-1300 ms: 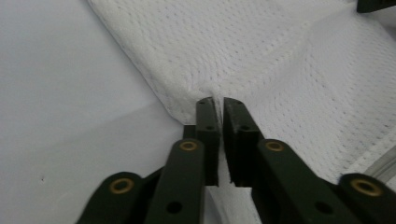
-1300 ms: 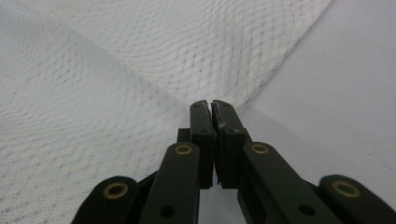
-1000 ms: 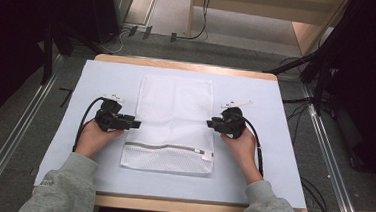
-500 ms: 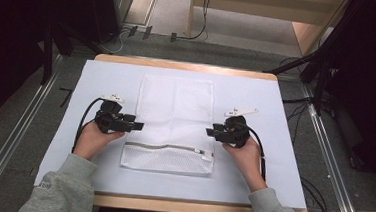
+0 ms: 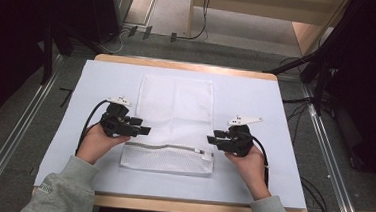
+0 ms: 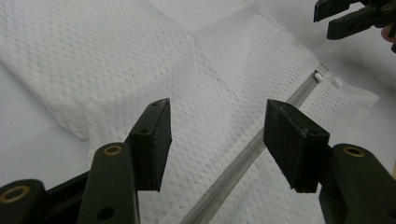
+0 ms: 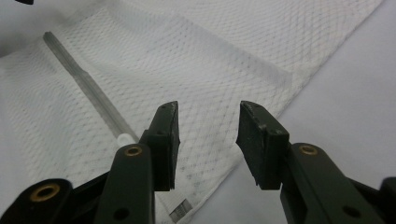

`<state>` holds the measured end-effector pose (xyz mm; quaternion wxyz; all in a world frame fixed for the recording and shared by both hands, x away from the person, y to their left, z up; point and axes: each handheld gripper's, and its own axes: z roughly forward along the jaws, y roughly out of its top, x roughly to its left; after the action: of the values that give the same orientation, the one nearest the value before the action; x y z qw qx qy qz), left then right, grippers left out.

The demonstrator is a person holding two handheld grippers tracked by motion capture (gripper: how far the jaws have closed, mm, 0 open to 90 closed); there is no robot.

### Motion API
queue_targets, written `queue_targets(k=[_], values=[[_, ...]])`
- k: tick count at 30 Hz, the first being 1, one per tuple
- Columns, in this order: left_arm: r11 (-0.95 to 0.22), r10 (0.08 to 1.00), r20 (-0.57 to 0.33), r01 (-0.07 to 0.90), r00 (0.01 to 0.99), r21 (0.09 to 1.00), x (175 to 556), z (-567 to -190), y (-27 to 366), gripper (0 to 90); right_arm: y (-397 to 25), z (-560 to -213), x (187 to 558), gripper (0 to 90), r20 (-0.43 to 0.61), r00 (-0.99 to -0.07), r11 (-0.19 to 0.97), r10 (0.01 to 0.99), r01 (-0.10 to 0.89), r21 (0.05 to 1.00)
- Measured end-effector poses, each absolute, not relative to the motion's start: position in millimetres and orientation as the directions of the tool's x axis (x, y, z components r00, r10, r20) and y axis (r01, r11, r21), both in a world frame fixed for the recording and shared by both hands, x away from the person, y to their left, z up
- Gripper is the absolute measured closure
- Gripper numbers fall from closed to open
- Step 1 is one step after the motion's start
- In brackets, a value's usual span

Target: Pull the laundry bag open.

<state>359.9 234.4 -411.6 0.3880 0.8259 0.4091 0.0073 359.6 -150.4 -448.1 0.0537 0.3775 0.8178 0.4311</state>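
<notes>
Left gripper [image 6: 215, 140]: jaws wide apart, nothing held, poised over the mesh bag [image 6: 196, 70] just short of the zip [image 6: 243, 158]. Right gripper [image 7: 208, 140]: jaws parted to a moderate gap, nothing held, above the bag's corner near the zip pull [image 7: 125, 138].

Bag flat on the white mat [image 5: 276, 102] at the table's [image 5: 189, 66] middle, near end folded over, zip running across that fold.

Risks, as judged:
- Mesh thin and limp; a pinch likely to take one layer only, leaving the fold to slip or bunch.
- Pad closing on the zip pull likely to slide off hard plastic.
- Uneven lift between the two sides likely to skew the fold.
- Mat possibly caught along with the mesh.

No brand, label or legible writing found on bag, mat or grippers.
</notes>
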Motion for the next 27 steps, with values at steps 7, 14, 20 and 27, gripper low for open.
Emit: queue_targets(k=[7, 14, 20, 27], values=[[-0.405, 0.656, -0.282, 0.642, 0.700, 0.651, 353, -409, 214, 44.6, -152, -446, 346, 60.6, 0.236, -0.721, 0.355, 0.651, 0.564, 0.746], [-0.436, 0.616, -0.275, 0.610, 0.738, 0.661, 348, -407, 196, 49.9, -154, -445, 335, 62.0, 0.229, -0.721, 0.364, 0.654, 0.565, 0.740], [-0.455, 0.578, -0.298, 0.603, 0.760, 0.655, 348, -407, 179, 55.3, -152, -449, 331, 67.7, 0.233, -0.718, 0.373, 0.656, 0.577, 0.727], [-0.466, 0.552, -0.317, 0.600, 0.771, 0.650, 349, -408, 165, 64.8, -148, -451, 328, 75.3, 0.239, -0.716, 0.381, 0.656, 0.588, 0.714]])
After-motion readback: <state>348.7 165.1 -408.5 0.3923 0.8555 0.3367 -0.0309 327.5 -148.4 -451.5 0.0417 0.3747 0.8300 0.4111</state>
